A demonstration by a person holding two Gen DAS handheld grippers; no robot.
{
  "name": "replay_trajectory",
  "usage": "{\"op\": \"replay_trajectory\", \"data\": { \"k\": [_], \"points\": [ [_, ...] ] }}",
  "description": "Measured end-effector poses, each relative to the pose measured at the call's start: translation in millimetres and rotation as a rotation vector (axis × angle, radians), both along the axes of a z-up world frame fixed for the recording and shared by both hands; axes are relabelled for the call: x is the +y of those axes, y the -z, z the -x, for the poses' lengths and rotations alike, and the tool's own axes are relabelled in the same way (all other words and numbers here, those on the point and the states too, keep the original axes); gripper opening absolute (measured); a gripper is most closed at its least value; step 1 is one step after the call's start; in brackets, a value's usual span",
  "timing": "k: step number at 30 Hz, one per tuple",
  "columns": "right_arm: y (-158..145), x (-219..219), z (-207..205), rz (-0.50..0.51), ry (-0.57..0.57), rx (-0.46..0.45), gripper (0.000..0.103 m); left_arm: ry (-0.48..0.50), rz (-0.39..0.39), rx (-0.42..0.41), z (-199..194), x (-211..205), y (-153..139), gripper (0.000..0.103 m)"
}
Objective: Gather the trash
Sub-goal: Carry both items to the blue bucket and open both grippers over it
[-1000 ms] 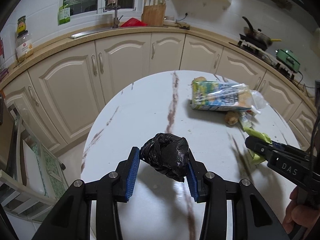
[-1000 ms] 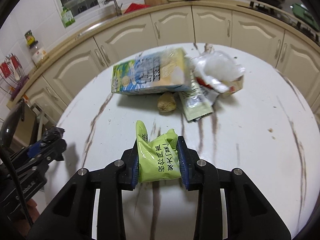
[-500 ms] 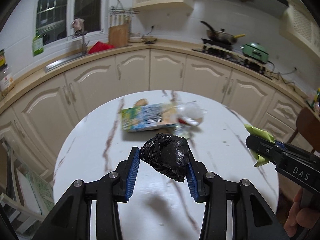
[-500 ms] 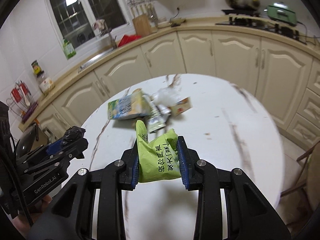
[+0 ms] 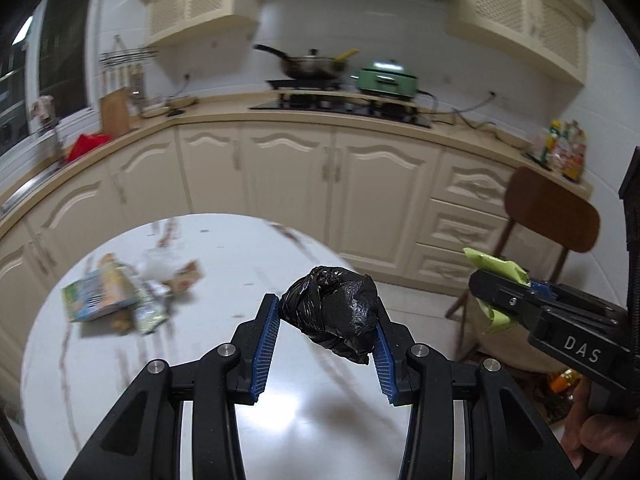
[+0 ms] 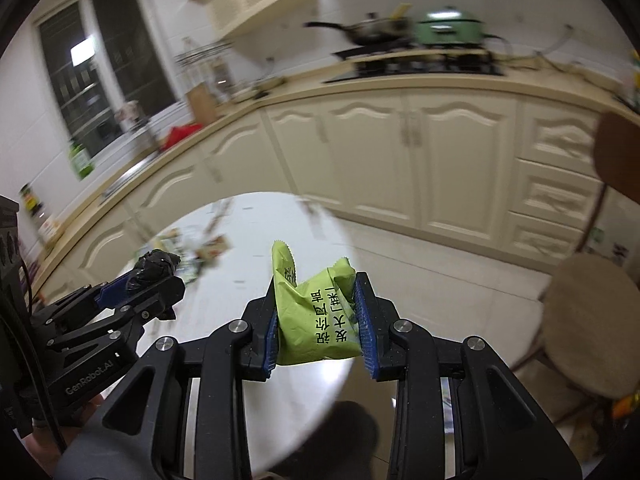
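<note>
Both bits of trash look feather-light and squishy. The black crumpled bag [image 5: 334,312] is soft film that just gives when pinched, so grabbing it across the fat middle works; the green wrapper [image 6: 320,316] is crinkly, slick foil, best nipped across its body. Left tongs [image 5: 326,320], lower centre of their view, are clamped part-way on the bag; right tongs [image 6: 318,316] are clamped on the wrapper likewise. More litter [image 5: 120,296], blurry but probably packets, sits on the worktop [image 5: 240,264] at middle left.

Both hands are swinging up and away from the worktop [image 5: 304,408], carrying the black bag [image 5: 332,312] and green wrapper [image 6: 316,320] off toward the chair [image 6: 580,320], leftover trash [image 5: 116,292] receding behind.
</note>
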State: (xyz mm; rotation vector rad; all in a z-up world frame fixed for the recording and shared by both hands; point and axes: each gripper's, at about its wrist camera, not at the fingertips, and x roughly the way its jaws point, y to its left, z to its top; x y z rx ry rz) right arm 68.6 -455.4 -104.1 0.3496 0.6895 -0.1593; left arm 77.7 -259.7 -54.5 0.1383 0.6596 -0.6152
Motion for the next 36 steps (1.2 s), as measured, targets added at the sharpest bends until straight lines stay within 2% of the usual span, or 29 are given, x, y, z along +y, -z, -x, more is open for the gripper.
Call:
{"op": "replay_trajectory", "data": {
  "k": [5, 9, 16, 19, 27, 29, 30, 33, 35, 36],
  "points": [
    [22, -58, 27, -0.017, 0.113, 0.061, 0.031, 0.118, -0.018, 0.061, 5, -66, 22, 0.040],
    [51, -101, 42, -0.050, 0.186, 0.123, 0.031, 0.177, -0.046, 0.112, -3, -111, 44, 0.040],
    [101, -151, 56, -0.128, 0.261, 0.201, 0.031, 0.243, -0.112, 0.186, -40, -169, 78, 0.040],
    [129, -168, 55, -0.173, 0.273, 0.241, 0.031, 0.272, -0.166, 0.222, -64, -208, 99, 0.040],
    [225, -210, 48, -0.345, 0.299, 0.362, 0.032, 0.266, -0.293, 0.379, -126, -298, 167, 0.041],
    [244, -218, 45, -0.380, 0.301, 0.387, 0.032, 0.252, -0.323, 0.405, -138, -314, 182, 0.046],
    [254, -222, 44, -0.404, 0.303, 0.402, 0.033, 0.252, -0.329, 0.417, -143, -322, 186, 0.054],
    [274, -231, 44, -0.459, 0.313, 0.409, 0.038, 0.238, -0.337, 0.420, -151, -336, 194, 0.070],
    [282, -235, 46, -0.476, 0.328, 0.411, 0.053, 0.235, -0.342, 0.412, -156, -345, 195, 0.076],
    [286, -237, 48, -0.490, 0.333, 0.407, 0.073, 0.232, -0.343, 0.410, -154, -343, 195, 0.076]
  ]
}}
